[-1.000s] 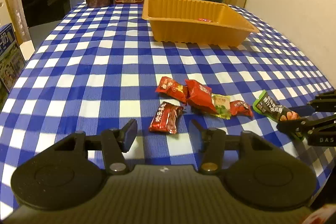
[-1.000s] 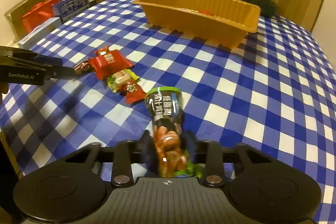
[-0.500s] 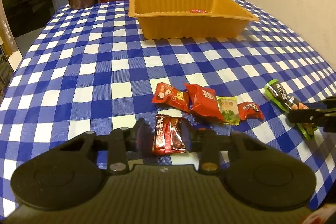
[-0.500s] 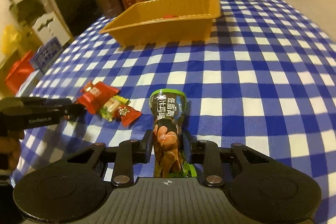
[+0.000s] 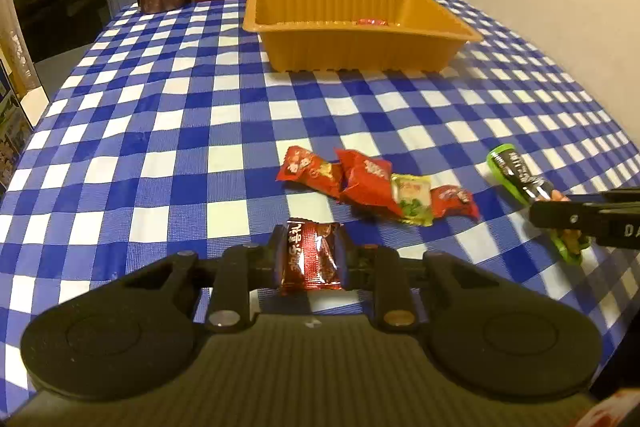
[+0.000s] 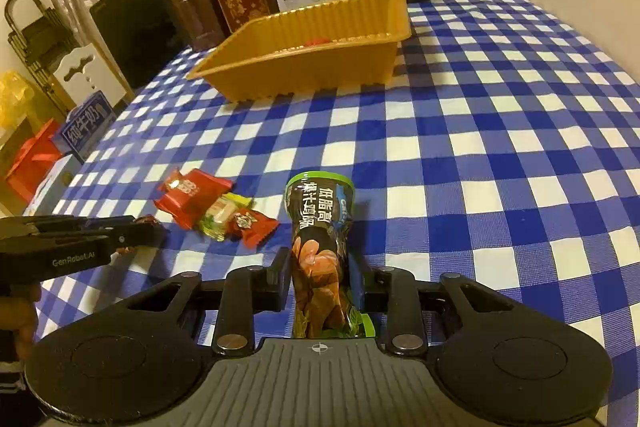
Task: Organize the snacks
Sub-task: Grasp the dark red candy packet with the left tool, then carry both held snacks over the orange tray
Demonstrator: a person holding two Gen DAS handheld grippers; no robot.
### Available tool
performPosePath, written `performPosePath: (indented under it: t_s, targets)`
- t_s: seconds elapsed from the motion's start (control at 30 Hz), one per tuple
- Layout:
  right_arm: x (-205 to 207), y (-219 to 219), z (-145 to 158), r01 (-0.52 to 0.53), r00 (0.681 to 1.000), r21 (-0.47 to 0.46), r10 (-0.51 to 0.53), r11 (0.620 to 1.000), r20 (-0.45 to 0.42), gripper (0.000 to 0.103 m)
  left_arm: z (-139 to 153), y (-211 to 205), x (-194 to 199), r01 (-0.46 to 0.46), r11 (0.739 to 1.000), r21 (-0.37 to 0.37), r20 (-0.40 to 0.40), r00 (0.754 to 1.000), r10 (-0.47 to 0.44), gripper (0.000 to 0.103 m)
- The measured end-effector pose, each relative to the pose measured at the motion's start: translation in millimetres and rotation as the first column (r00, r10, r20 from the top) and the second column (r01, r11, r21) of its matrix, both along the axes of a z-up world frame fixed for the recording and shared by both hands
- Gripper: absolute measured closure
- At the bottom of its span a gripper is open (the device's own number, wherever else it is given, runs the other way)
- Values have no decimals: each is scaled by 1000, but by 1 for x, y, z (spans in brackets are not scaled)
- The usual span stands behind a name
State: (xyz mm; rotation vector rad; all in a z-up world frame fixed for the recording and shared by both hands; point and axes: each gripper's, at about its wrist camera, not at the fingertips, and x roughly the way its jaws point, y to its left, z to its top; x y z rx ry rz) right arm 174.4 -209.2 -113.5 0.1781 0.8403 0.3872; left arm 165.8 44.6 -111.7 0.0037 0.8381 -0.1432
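The left tongs (image 5: 310, 259) have just squeezed onto the dark red candy (image 5: 310, 255) — the right tongs (image 6: 322, 283) pinch the green snack pack (image 6: 320, 247) — both ready for the orange tray (image 5: 360, 47).

Lit warmly and rather dimly from above, with a yellow cast over the checked tablecloth (image 5: 168, 131) and short soft shadows just beside the orange tray (image 5: 360, 47) and the loose wrappers. Bent strongly by the fisheye lens away from the tray, with grid lines curving and corners blackened. Sharp near the tray, slightly soft and grainy behind it, with small glints on the red foil wrapper (image 5: 310, 257).
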Motion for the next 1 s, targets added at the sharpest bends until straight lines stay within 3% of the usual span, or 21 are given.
performPosePath:
  t_s: [0.57,1.0]
  targets:
    - [2,3,35,11,997,13,-12,1000,76,73,53,-8,-3,-21,998,-64,55,998,24,81]
    - [45,2,73,78,984,52,-85,996,156,73,90,-27,38,35,997,-73,132,991,-25,81]
